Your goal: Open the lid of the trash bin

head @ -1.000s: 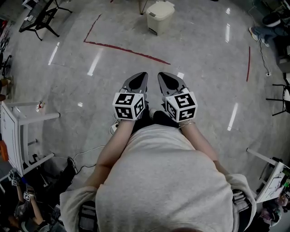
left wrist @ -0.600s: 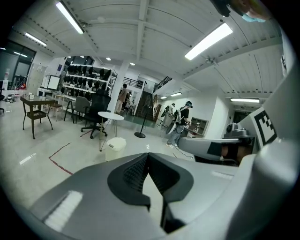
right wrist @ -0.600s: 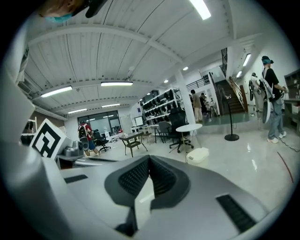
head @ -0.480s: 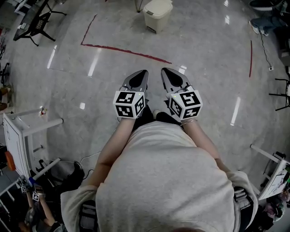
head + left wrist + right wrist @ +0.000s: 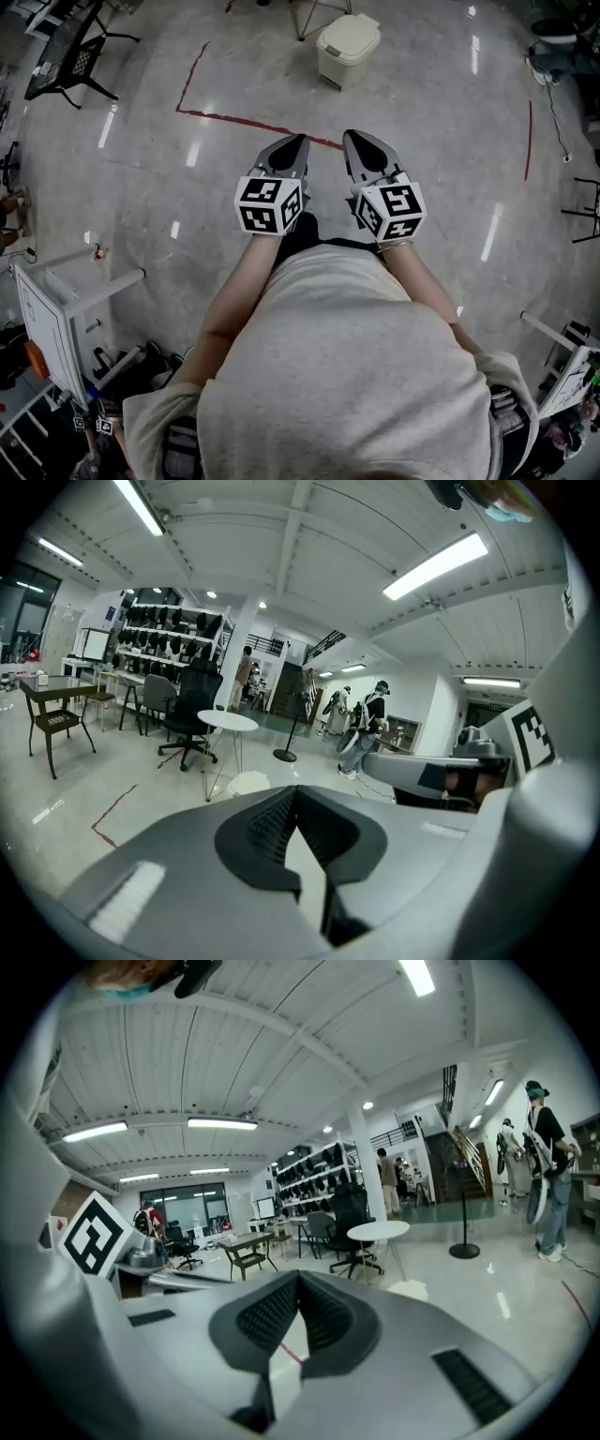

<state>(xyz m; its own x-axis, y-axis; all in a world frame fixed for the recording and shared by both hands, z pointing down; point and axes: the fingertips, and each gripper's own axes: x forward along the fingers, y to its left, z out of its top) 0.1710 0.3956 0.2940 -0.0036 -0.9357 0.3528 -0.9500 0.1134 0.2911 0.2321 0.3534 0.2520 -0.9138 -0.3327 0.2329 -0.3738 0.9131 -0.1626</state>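
A cream trash bin with its lid down stands on the grey floor far ahead, beyond a red tape line. My left gripper and right gripper are held side by side at waist height, well short of the bin, both shut with nothing between the jaws. In the left gripper view the bin shows just past the closed tips of the left gripper. The right gripper view has the bin to the right of the right gripper.
A round white table on thin legs stands right behind the bin, with a black office chair beyond it. A black folding table is at the far left, a white rack near my left. People stand in the distance.
The view has shifted forward: the bin and the red line sit lower and nearer in the head view. Both grippers stay shut and side by side.
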